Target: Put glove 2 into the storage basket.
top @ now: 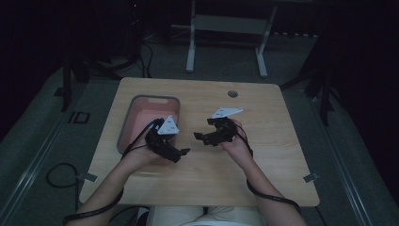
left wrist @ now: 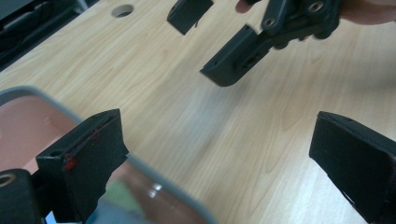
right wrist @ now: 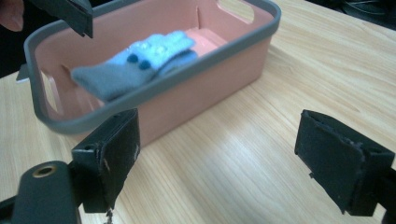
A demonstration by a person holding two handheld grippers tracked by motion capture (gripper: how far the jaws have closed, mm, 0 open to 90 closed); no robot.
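Bare table (top: pixel 263 155) lies beside the pink bin (right wrist: pixel 224 84) – left gripper (top: pixel 184 151) and right gripper (top: pixel 196 136) are held level, tips facing, jaws wide and empty.

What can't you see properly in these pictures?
- High view: the inside of the pink basket is partly covered by the left hand-held gripper, and the dim light hides the blue cloth.
- Right gripper view: the lower part of the blue cloth sits behind the basket's grey rim.
- Left gripper view: the basket is cut off by the edge and blurred.
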